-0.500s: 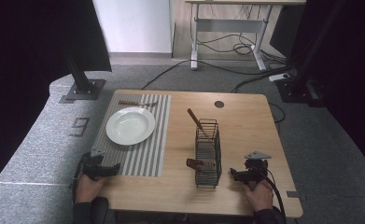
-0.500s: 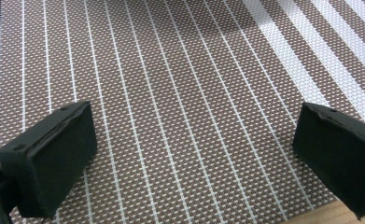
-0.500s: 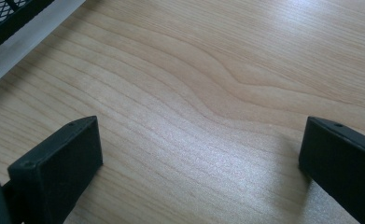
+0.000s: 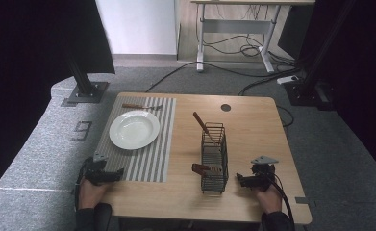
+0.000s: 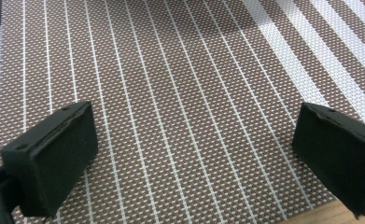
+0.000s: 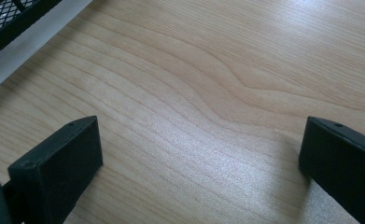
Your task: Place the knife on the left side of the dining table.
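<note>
High view: both grippers rest at the near edge of the wooden table [image 4: 253, 120], nothing started. White round plate [image 4: 134, 129] sits on the striped mat [image 4: 152, 159]; wire basket [image 4: 213, 156] holds wooden-handled utensils.

Left gripper view: left gripper [image 5: 194, 154] wide open, empty, over the woven mat.

Right gripper view: right gripper [image 6: 199, 158] wide open, empty, over bare wood; likely next a reach toward the basket.

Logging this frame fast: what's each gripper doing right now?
Left gripper: open, holding nothing, over the striped placemat.
Right gripper: open, holding nothing, over bare table.
</note>
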The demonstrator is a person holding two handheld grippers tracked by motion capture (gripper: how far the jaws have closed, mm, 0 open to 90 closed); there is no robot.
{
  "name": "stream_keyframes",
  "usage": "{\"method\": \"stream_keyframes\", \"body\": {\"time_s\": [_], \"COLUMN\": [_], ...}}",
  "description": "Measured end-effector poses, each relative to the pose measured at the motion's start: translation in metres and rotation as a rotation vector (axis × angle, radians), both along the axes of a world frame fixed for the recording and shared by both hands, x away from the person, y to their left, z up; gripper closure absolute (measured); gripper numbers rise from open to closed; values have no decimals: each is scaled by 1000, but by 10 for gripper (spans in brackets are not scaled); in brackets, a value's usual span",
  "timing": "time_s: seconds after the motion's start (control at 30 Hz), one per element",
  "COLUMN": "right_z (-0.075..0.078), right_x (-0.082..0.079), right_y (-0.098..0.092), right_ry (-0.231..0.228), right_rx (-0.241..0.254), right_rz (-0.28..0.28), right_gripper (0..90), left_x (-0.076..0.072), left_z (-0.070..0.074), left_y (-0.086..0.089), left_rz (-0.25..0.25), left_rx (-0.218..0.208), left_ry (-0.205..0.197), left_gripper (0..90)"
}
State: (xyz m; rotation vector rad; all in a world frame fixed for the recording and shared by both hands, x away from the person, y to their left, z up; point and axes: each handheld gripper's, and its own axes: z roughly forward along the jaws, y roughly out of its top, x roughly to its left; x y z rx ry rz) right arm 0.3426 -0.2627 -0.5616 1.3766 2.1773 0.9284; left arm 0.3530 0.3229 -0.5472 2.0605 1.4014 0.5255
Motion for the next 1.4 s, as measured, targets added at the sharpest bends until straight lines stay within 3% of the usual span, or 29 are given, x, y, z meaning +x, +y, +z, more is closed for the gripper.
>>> {"method": "stream_keyframes", "body": {"time_s": [0.37, 0.63, 1.0, 1.4], "right_z": [0, 0, 0, 0], "right_x": [0, 0, 0, 0], "right_y": [0, 0, 0, 1], "right_ry": [0, 0, 0, 0], "right_rx": [2, 2, 2, 2], "right_rz": [-1, -1, -2, -3], "right_gripper": [0, 0, 0, 0], "left_x": [0, 0, 5, 15], "left_z": [7, 15, 29, 46], "left_y": [0, -1, -17, -38], "left_rz": [13, 1, -43, -85], "left_rx": [-24, -83, -97, -151], "left_ry": [-20, -41, -52, -57], "left_gripper": [36, 38, 40, 28]}}
